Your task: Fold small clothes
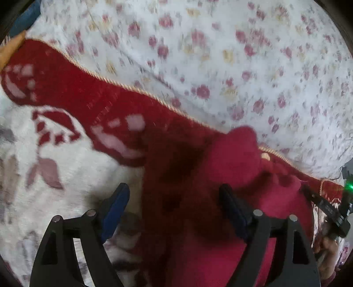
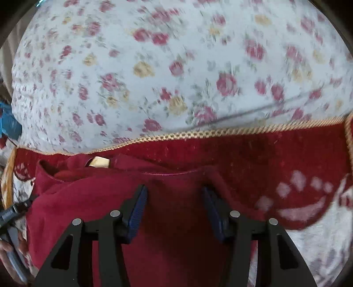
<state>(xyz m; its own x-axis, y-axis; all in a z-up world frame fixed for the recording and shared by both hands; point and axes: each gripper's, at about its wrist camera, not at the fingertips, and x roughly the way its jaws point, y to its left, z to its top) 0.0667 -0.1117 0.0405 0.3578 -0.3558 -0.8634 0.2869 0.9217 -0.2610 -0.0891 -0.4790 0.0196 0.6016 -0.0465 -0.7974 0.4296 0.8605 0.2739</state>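
Note:
A small crimson garment [image 1: 233,159] [image 2: 106,189] lies rumpled on a red and white blanket [image 1: 66,88] [image 2: 286,152] with gold trim. A pale label [image 2: 99,162] [image 1: 265,156] shows at its neck. My left gripper [image 1: 174,189] hovers over the garment's left part, jaws wide open, nothing pinched between the blue pads [image 1: 114,205]. My right gripper [image 2: 174,189] stands open over the garment's upper hem, and the cloth lies flat between the pads [image 2: 138,207] without being pinched. The right gripper [image 1: 331,207] also shows at the left wrist view's right edge.
A white sheet with pink and yellow flowers [image 1: 220,55] [image 2: 176,66] lies beyond the blanket's gold edge. Something blue [image 1: 26,17] [image 2: 8,123] sits at the far left. A person's hand [image 1: 328,249] [image 2: 8,249] is at each view's lower edge.

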